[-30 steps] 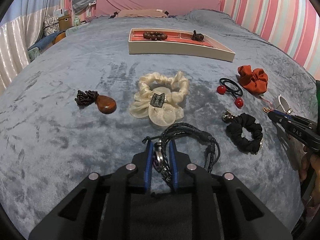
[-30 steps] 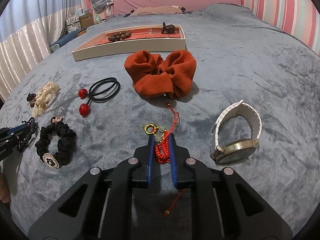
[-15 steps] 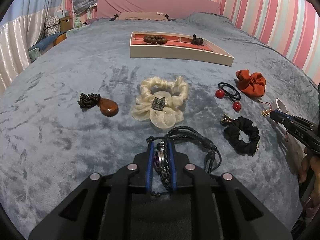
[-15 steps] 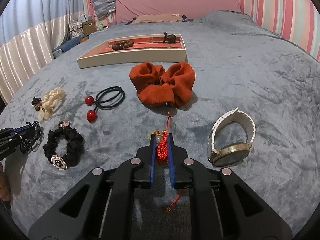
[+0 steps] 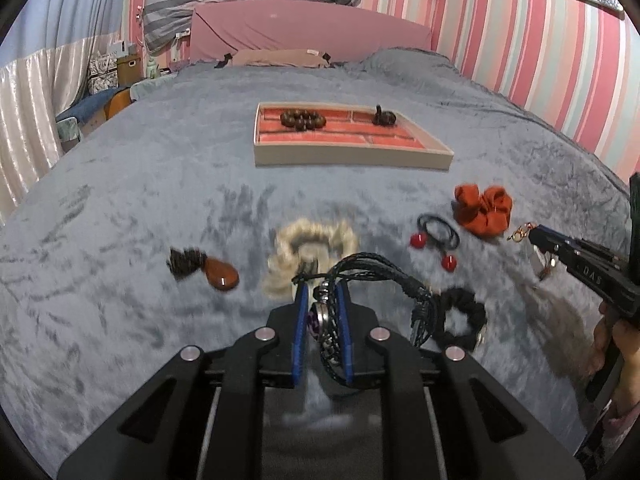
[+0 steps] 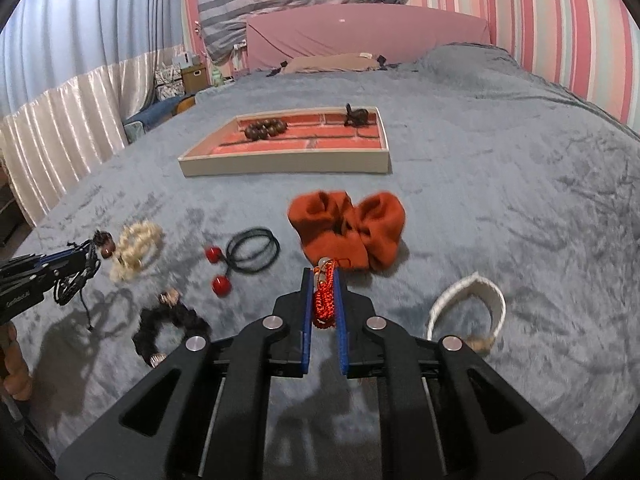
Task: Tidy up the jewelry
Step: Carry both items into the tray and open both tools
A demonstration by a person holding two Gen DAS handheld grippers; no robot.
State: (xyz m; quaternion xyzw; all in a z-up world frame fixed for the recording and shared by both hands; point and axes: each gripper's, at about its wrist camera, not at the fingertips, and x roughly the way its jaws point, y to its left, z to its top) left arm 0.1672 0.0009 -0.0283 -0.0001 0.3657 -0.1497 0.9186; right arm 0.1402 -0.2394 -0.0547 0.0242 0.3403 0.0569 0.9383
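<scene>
My left gripper (image 5: 322, 292) is shut on a black braided leather bracelet (image 5: 380, 272) and holds it above the grey bedspread. My right gripper (image 6: 321, 276) is shut on a red cord bracelet (image 6: 324, 300) with a gold clasp, also lifted off the bed. The jewelry tray (image 5: 352, 158) with a red brick-pattern lining lies farther back; it holds a brown bead bracelet (image 5: 302, 119) and a small dark piece (image 5: 383, 118). The tray also shows in the right wrist view (image 6: 288, 164). Each gripper shows in the other's view, the right gripper (image 5: 536, 236) and the left gripper (image 6: 86, 254).
On the bed lie a cream scrunchie (image 5: 312, 248), a brown teardrop pendant (image 5: 222, 274), a black hair tie with red balls (image 5: 438, 232), an orange scrunchie (image 6: 348, 232), a black scrunchie (image 6: 168, 320) and a white-strap watch (image 6: 472, 304). Pink headboard and striped wall stand behind.
Both grippers have risen off the bed with their bracelets, so the tray shows more from above. The red bracelet's tail has left the bedspread.
</scene>
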